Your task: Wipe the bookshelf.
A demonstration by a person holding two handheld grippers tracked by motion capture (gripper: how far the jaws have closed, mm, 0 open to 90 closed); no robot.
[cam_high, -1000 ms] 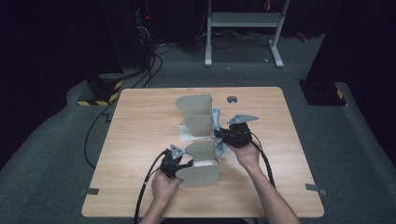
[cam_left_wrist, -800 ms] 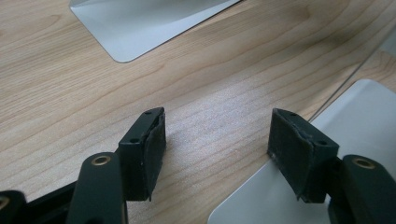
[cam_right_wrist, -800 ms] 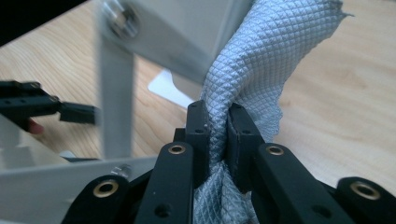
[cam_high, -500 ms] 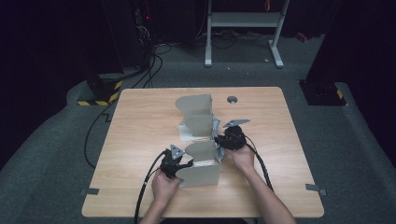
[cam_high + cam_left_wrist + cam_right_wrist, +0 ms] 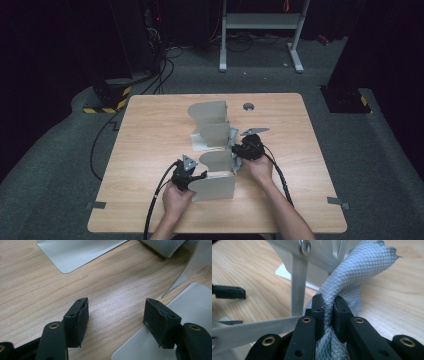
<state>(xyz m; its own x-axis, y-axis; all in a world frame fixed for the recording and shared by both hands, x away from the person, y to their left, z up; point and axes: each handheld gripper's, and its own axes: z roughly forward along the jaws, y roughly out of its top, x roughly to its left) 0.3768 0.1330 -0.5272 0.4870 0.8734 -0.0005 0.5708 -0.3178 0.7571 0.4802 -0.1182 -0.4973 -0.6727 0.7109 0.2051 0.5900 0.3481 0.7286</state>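
So we've got two grippers on the table here, one in each hand. Our right gripper has its jaws pinched together on a grey cloth with a diamond weave, and the cloth bunches up and twists out past the jaws. In the high view that right gripper sits just right of the middle of the table, pressed up against the metal rack, and a bit of the cloth pokes out between the rack's plates.

Our left gripper has its jaws wide apart with nothing between them, just bare wood underneath. One jaw hangs over the rounded corner of a flat grey metal plate. From above, the left gripper is near the front edge of the table, touching or just beside the nearest plate of the rack.

Counting the upright plates from above, we make it four: one towards the back edge, two in the middle, and one at the front. They all look like the same grey sheet with a curved top. In the right gripper view we also see a thin metal bar and one screw head on the rack, right next to the cloth.

There's one small round grey disc set near the back edge of the table, well apart from the rack. Two cables trail off the front edge, one per gripper
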